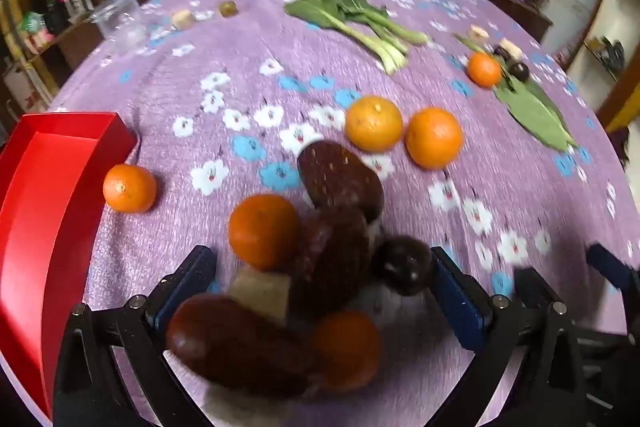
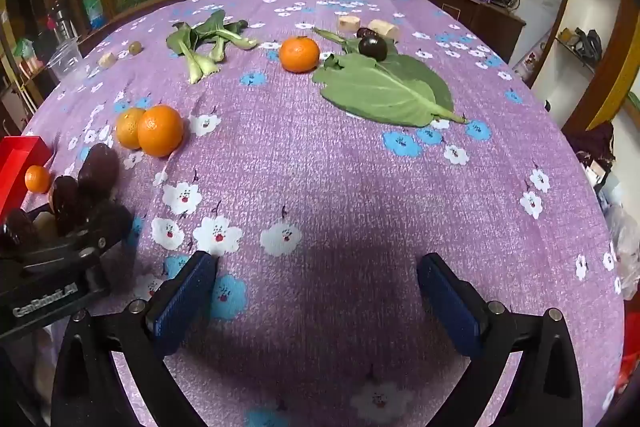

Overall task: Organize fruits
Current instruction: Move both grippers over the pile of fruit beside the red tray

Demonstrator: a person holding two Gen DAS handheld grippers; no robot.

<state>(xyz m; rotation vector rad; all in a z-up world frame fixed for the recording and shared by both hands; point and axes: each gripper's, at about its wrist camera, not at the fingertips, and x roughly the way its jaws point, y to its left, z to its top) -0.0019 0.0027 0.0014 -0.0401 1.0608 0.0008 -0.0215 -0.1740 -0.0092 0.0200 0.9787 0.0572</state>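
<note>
In the left wrist view my left gripper stands open, pointing steeply down over a blurred pile of fruit. Between its jaws lie an orange, several brown oval fruits, a dark plum close to the right finger, a beige chunk and another orange. The pads grip none of them. A red box stands at the left with a small orange beside it. My right gripper is open over bare cloth, holding nothing. The left gripper shows at that view's left edge.
Two oranges sit together mid-table. Farther back lie an orange, a dark plum, a big green leaf, bok choy and beige chunks. A clear plastic cup stands at the far left. The purple flowered tablecloth covers the table.
</note>
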